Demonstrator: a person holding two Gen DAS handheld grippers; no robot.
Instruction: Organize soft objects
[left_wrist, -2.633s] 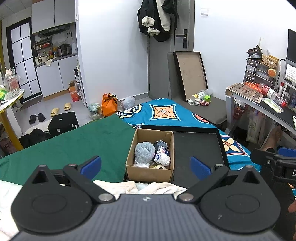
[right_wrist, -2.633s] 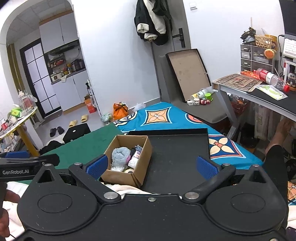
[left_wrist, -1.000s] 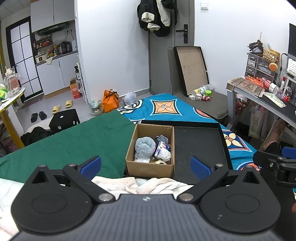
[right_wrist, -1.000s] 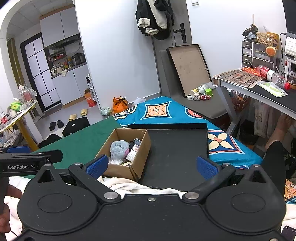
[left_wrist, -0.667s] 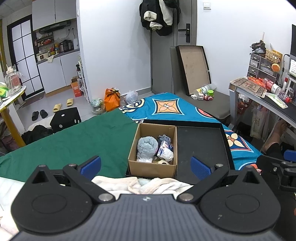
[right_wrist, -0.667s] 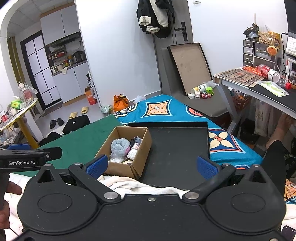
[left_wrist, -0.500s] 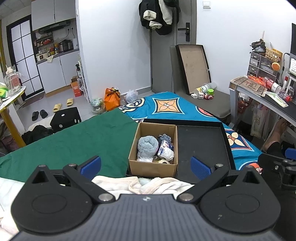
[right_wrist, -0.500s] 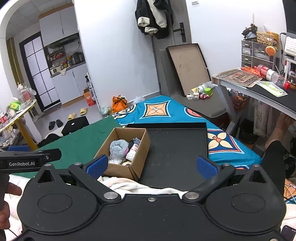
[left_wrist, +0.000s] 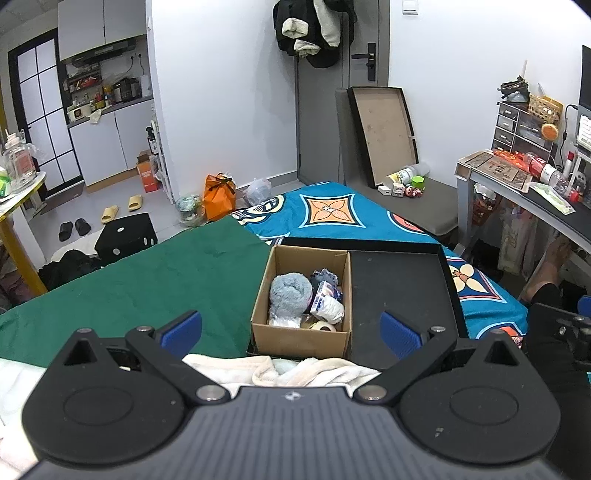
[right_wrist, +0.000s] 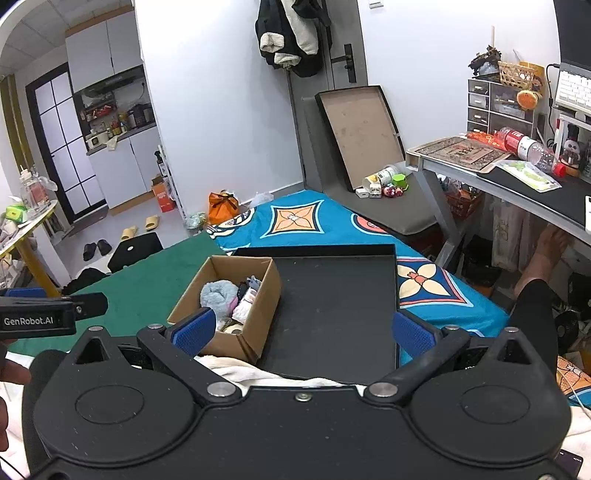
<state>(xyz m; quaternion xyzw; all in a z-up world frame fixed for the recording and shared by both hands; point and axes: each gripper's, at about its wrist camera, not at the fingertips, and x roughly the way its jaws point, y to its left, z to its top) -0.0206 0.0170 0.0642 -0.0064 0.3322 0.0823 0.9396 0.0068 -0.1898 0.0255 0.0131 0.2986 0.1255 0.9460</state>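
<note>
Two handheld grippers hover side by side above a bed, both looking down toward a cardboard box. The left gripper (left_wrist: 291, 330) has its jaws spread wide apart, gripping nothing; its blue fingertips (left_wrist: 181, 328) frame the scene from either side. The right gripper (right_wrist: 303, 330) is likewise spread wide and holds nothing. The cardboard box (left_wrist: 301, 295) sits open in the left part of a shallow black tray (left_wrist: 400, 291), touching the tray's left side; the rest of the tray floor is bare. Inside the box lie several soft things packed together: a rolled pale blue fluffy towel (left_wrist: 290, 295) on the left, a dark grey-blue cloth (left_wrist: 325, 277) toward the back, a white bundle with red and blue print (left_wrist: 327, 304) on the right, and a roll of tape (left_wrist: 320, 325) at the front. Just in front of the tray, nearest the grippers, a cream-coloured fleecy cloth (left_wrist: 317, 369) lies crumpled, partly hidden under the gripper bodies. The tray rests across a green blanket (left_wrist: 147, 288) on the left and a blue patterned blanket (left_wrist: 332, 214) on the right. In the right wrist view, the left gripper's side shows at the far left edge, held in a hand (right_wrist: 7, 373).
</note>
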